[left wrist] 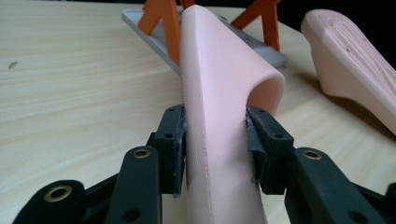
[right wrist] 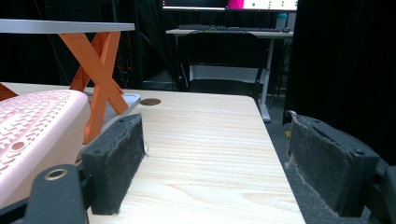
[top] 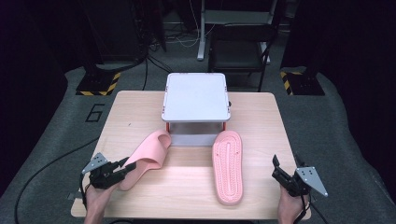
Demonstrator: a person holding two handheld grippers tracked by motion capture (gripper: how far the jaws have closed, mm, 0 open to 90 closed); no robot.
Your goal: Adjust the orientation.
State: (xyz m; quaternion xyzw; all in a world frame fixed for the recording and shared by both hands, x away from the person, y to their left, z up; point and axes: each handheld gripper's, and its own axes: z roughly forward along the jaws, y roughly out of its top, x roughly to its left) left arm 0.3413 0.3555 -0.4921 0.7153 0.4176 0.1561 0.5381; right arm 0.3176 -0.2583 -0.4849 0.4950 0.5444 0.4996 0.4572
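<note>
Table (top: 261, 116): a pale wooden top is seen, carrying everything else.
Shelf stand (top: 196, 95): a grey two-level rack on orange crossed legs (right wrist: 100, 70) is set at the far middle of the table, its lower deck open toward the person.
Sole-up slipper (top: 227, 165): the right-hand pink slipper is laid with its ribbed sole upward, toe end near the rack's front edge, heel toward the near edge; it is touched by neither gripper.
Gripped slipper (top: 145, 158): the left-hand pink slipper is tipped on its side, strap end just before the rack, heel end at the near left.
Left gripper (top: 125, 169): the jaws are closed onto the heel end of that slipper — in the left gripper view both pads (left wrist: 173, 154) are pressed flat against the two faces of the foam (left wrist: 219, 140).
Right gripper (top: 285, 164): it is held at the near right, apart from the sole-up slipper, jaws wide apart with nothing between the felt pads (right wrist: 119, 158).
Step in hand: the tipped slipper is judged to be freshly taken for placing on the rack.
Doing it well: the squeeze is best kept moderate — soft foam buckles — and the slipper should be lifted clear of the table before being turned sole-down, then slid in level past the orange legs.
</note>
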